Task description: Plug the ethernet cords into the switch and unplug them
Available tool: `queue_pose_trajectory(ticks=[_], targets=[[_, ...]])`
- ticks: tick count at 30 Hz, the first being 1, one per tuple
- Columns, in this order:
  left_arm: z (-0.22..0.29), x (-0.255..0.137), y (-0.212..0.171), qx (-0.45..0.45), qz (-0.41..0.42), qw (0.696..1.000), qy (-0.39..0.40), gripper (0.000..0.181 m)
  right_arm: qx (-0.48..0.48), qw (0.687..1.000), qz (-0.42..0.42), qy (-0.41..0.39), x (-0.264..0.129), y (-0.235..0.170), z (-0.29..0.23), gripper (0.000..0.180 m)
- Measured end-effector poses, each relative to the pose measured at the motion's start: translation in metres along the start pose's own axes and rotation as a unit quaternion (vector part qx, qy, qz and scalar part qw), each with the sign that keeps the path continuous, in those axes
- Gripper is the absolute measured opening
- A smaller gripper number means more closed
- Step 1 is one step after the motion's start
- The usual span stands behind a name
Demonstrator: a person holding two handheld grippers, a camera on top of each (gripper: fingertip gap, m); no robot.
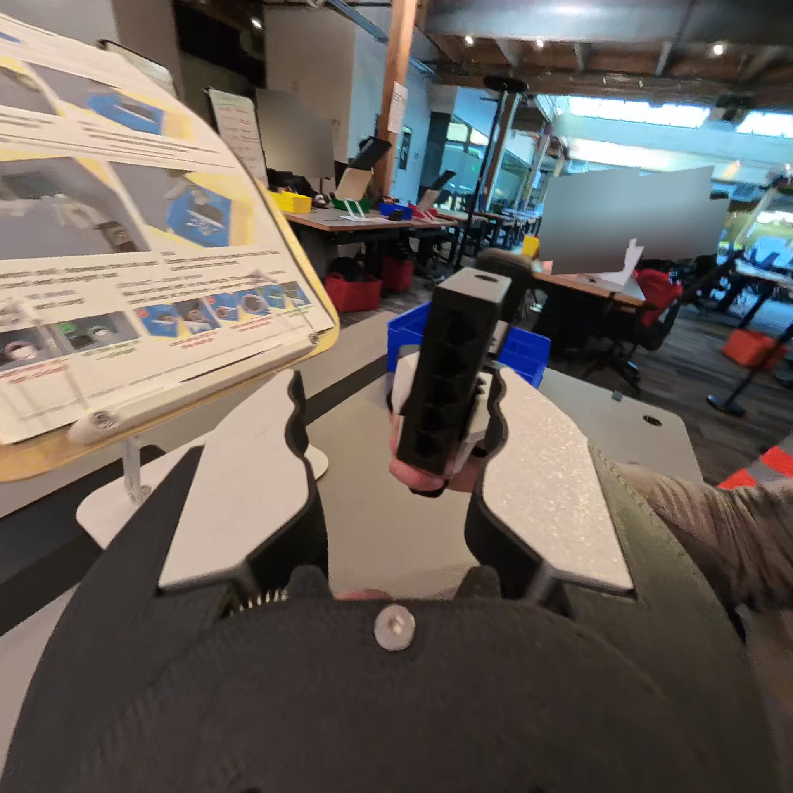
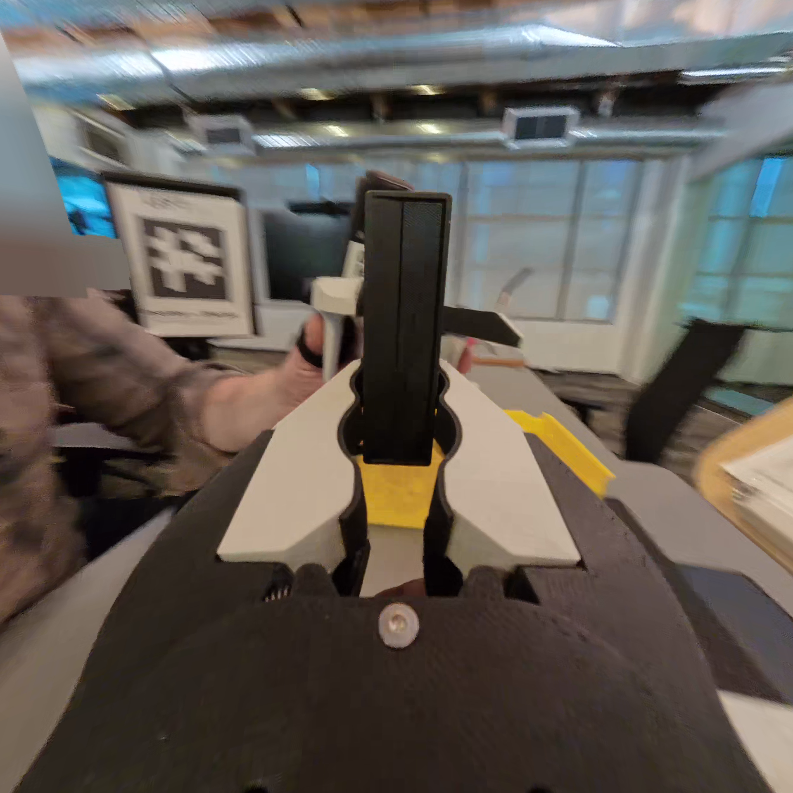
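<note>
Grey table [image 1: 600, 412], blue bin [image 1: 525, 349], left hand-held gripper [image 1: 394, 429] agape.

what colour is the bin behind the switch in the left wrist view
Blue; the bin shows best in the left wrist view, behind the black switch.

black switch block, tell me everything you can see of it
The switch is a long black block, matte and finely ridged like printed plastic. One face has a single row of square port recesses, all looking empty; the opposite face is plain with a lengthwise seam. Its top end has an oval slot. It stands nearly upright, clamped near its lower end by the right gripper.
</note>
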State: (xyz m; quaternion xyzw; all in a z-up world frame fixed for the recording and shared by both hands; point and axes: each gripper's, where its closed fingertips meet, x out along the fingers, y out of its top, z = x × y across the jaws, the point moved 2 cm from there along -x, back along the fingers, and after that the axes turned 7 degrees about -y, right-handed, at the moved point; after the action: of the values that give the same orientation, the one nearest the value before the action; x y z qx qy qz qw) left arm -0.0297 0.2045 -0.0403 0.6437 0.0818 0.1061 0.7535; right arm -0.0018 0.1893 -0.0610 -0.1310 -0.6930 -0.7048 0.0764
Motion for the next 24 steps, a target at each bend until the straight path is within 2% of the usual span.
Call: queue_pose_trajectory(ticks=[3,6,9,15,18,21,22,23,24], targets=[[0.025,0.018,-0.003,0.046,-0.033,0.998,-0.03,0.069,0.039,0.995,0.051,0.07,-0.011,0.006,-0.011,0.026],[0.041,0.033,-0.006,0.094,-0.054,0.994,-0.026,0.058,0.064,0.988,0.078,0.118,-0.019,0.007,-0.018,0.026],[0.051,0.043,-0.009,0.108,-0.066,0.991,-0.031,0.031,0.082,0.979,0.105,0.156,-0.024,0.01,-0.025,0.027],[0.058,0.052,-0.007,0.131,-0.077,0.988,-0.008,0.028,0.1,0.967,0.142,0.184,-0.03,0.017,-0.029,0.026],[0.056,0.052,-0.004,0.135,-0.078,0.988,0.008,0.028,0.098,0.971,0.145,0.16,-0.028,0.019,-0.024,0.028],[0.053,0.05,-0.002,0.14,-0.079,0.987,0.022,0.028,0.093,0.977,0.141,0.126,-0.028,0.022,-0.015,0.044],[0.051,0.049,-0.001,0.139,-0.078,0.987,0.03,0.028,0.085,0.982,0.128,0.107,-0.028,0.021,-0.011,0.054],[0.049,0.047,0.0,0.136,-0.079,0.987,0.035,0.028,0.07,0.988,0.109,0.08,-0.028,0.02,-0.005,0.072],[0.046,0.045,0.002,0.13,-0.078,0.988,0.041,0.028,0.043,0.994,0.086,0.044,-0.03,0.018,0.002,0.076]])
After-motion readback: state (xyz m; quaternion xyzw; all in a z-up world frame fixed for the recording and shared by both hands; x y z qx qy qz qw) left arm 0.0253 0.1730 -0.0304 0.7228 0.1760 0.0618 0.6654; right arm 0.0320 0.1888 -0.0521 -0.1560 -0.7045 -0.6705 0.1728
